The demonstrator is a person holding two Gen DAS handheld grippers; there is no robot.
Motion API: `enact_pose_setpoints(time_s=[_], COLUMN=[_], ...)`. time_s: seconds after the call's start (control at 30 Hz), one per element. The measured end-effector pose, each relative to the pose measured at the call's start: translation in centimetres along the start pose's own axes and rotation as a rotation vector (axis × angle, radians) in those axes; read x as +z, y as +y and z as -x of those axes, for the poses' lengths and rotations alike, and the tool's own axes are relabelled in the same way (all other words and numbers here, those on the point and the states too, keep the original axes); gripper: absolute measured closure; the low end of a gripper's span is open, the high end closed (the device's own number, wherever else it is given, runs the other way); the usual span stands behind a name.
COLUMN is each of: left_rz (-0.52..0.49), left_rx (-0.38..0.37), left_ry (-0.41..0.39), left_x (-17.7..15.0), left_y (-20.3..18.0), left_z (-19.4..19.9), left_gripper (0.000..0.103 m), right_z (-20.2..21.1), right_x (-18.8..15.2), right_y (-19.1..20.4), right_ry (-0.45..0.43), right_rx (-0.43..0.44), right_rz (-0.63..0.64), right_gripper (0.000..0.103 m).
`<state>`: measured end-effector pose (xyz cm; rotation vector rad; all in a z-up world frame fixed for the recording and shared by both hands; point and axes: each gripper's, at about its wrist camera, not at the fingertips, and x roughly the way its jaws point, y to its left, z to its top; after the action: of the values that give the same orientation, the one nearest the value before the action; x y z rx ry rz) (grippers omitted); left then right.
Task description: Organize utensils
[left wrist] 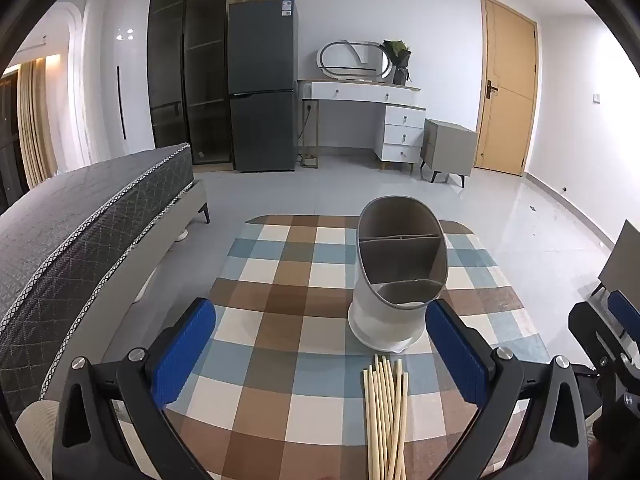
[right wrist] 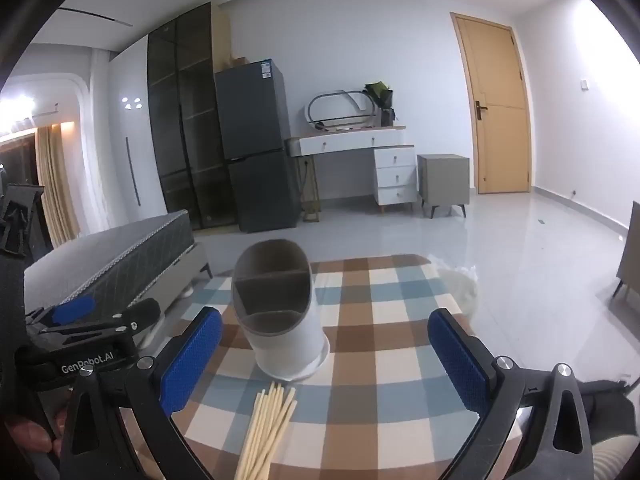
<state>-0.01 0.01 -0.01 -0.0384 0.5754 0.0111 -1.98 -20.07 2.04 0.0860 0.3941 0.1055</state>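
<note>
Left wrist view puts my left hand-held gripper (left wrist: 320, 354) above the near edge of the counter (left wrist: 280, 280), both blue pads spread wide with nothing between them. The chopsticks (left wrist: 386, 412) lie bundled flat on the checked cloth at about 5 o'clock from the middle of that view, their tips pointing at the base of the utensil holder (left wrist: 394, 276), which stands upright just past them at roughly 1 o'clock. I judge the bundle was laid near me, tips forward, so either hand can scoop it and tip it into a compartment. The holder's slanted mouth faces me, dividers showing, all sections bare as far as I can see.

In the right wrist view my right hand-held gripper (right wrist: 324, 354) is likewise released and empty. Here the holder (right wrist: 280, 312) sits at 11 o'clock and the chopsticks (right wrist: 268, 424) at 7 o'clock, fanned at the far end. My other gripper juts in at 9 o'clock, so the two could crowd each other over the bundle.

Around the counter: a bed (left wrist: 80, 232) at 9 o'clock, a dark fridge (left wrist: 262, 92) and a white dresser (left wrist: 384, 112) at 12, a wooden door (left wrist: 506, 88) at 2. Nothing lies between me and the chopsticks; a loose, flat bundle may scatter when pinched.
</note>
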Motion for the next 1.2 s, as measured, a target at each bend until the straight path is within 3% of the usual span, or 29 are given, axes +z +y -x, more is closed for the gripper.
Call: enact_pose_setpoints(time_s=[0.43,1.2], left_rz=[0.017,0.007], left_rx=[0.032,0.019], left_ry=[0.011,0.003], left_x=[0.3,0.1], left_y=[-0.5,0.1], left_z=[-0.5,0.1], left_gripper=[0.001,0.001], right_z=[0.6,0.6], right_x=[0.1,0.1], right_y=[0.2,0.4], right_ry=[0.0,-0.003], right_rx=[-0.001,-0.008], right_rz=[0.014,0.022], right_gripper=[0.0,0.0])
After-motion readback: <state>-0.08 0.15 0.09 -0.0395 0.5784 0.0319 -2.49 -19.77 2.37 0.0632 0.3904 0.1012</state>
